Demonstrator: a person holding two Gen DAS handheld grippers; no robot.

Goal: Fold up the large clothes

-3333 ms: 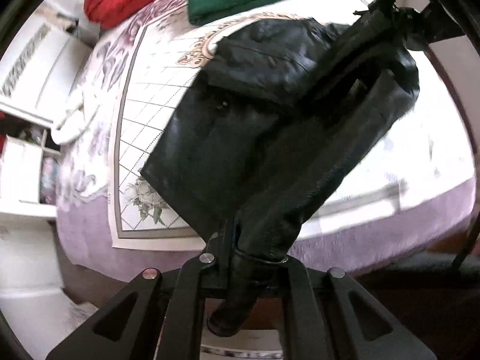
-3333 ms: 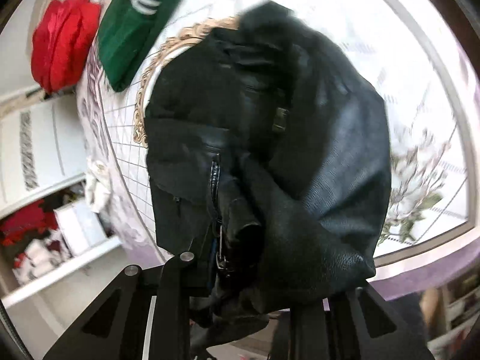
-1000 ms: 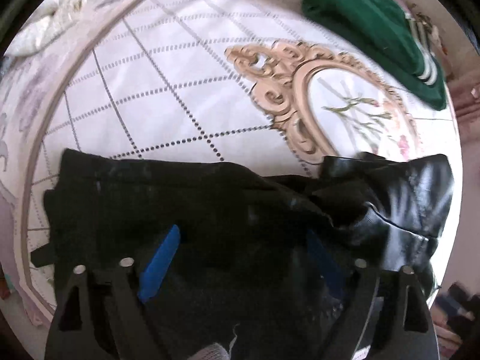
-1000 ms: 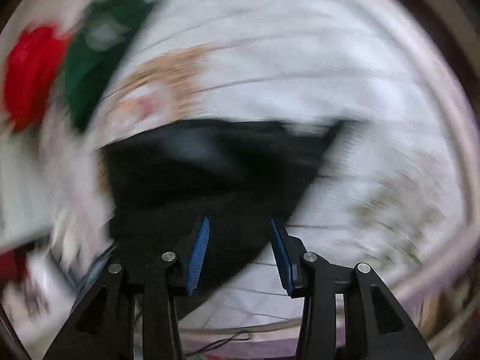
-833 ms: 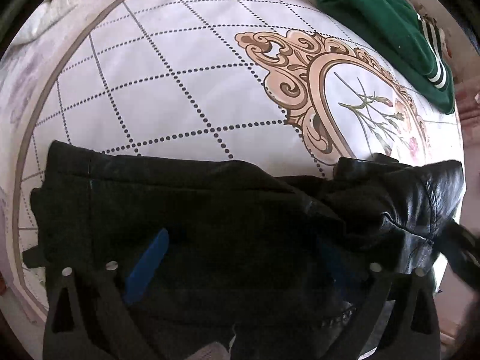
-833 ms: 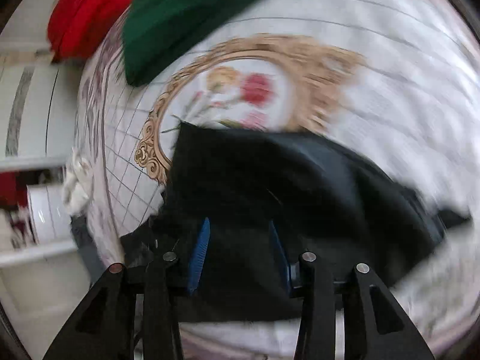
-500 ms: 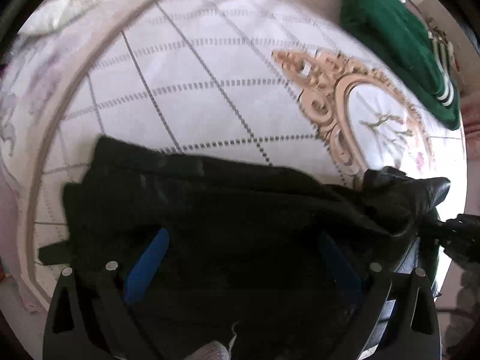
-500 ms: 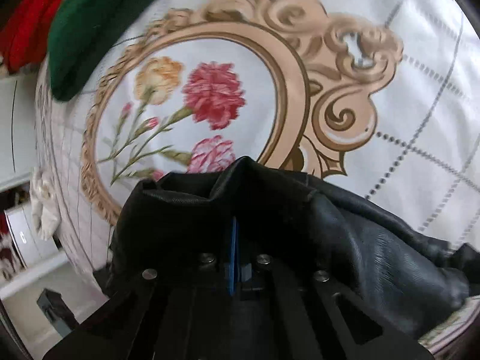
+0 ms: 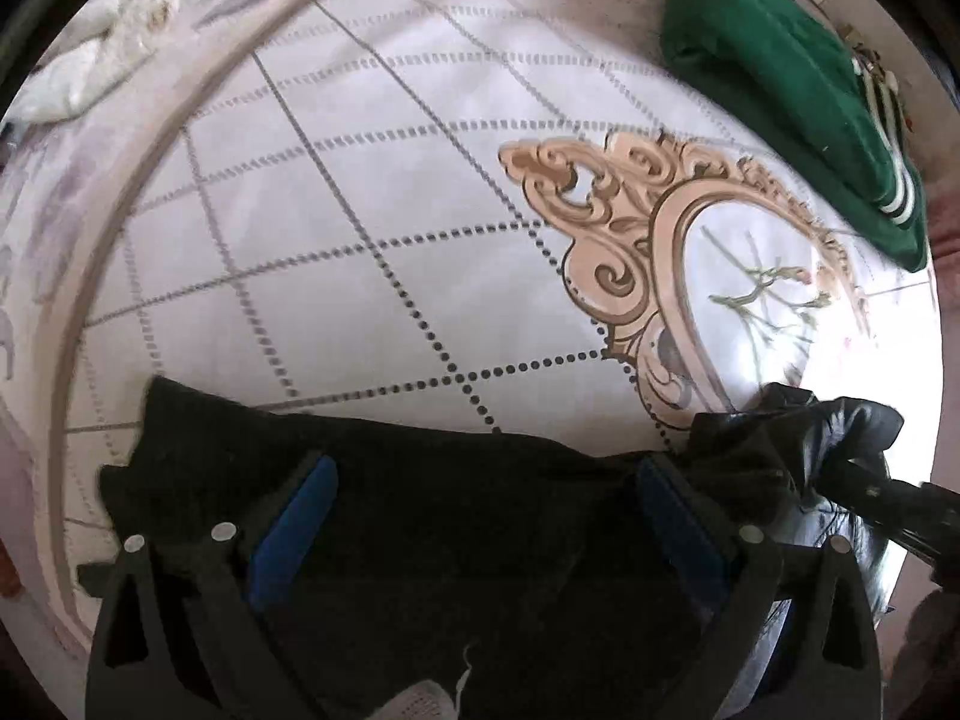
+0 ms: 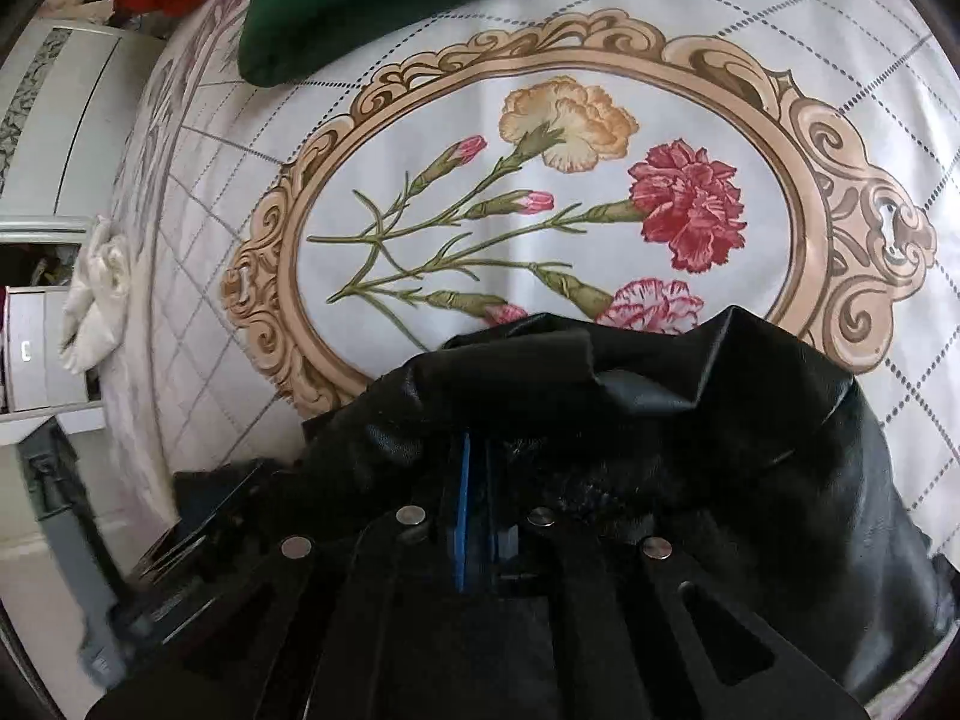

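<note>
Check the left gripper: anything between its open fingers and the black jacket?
Nothing visible. The left gripper is open right over the black jacket, with only jacket fabric between its blue pads. The right gripper is already shut on the jacket's collar end. The green garment lies well clear.

Bed with a white bedspread (image 10: 600, 252) bearing a dotted lattice and an ornate gold-framed carnation medallion; white shelving unit (image 10: 42, 138) at the frame's left edge; bright daylight.
</note>
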